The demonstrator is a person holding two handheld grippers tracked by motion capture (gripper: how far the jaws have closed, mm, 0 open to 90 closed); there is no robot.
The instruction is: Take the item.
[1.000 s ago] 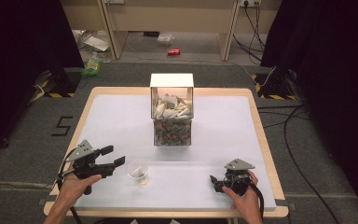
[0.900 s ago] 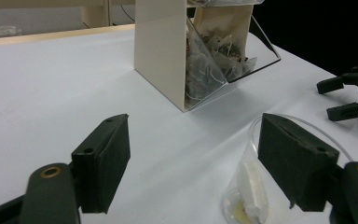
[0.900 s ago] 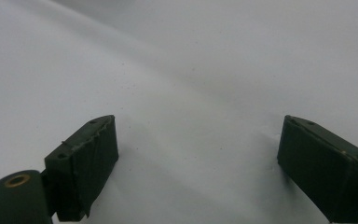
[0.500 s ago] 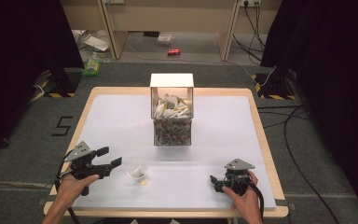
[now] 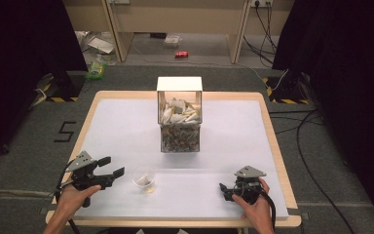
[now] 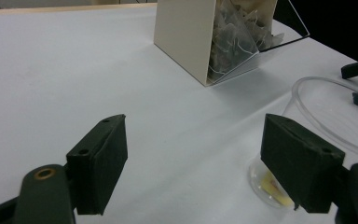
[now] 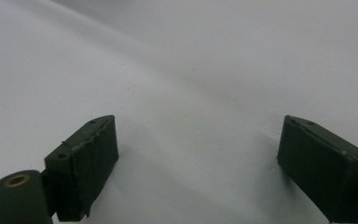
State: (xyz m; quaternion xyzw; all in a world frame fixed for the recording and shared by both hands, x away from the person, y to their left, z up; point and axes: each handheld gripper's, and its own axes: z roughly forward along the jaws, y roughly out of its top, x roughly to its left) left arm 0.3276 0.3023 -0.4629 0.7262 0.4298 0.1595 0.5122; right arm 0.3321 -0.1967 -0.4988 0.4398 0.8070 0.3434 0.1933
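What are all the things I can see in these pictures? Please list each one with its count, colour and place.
table: one, white top with a wooden edge, centre of the high view
box: one, cream back and clear front, middle of the table, full of pale tea bags
clear cup: one, transparent with something yellowish at its bottom, near edge, just right of the left gripper
red can: one, on the floor beyond the table
cables: several, black, on the floor at right
left gripper: one, black, near left corner, jaws apart
right gripper: one, black, near right corner, jaws apart
hands: two, one holding each gripper
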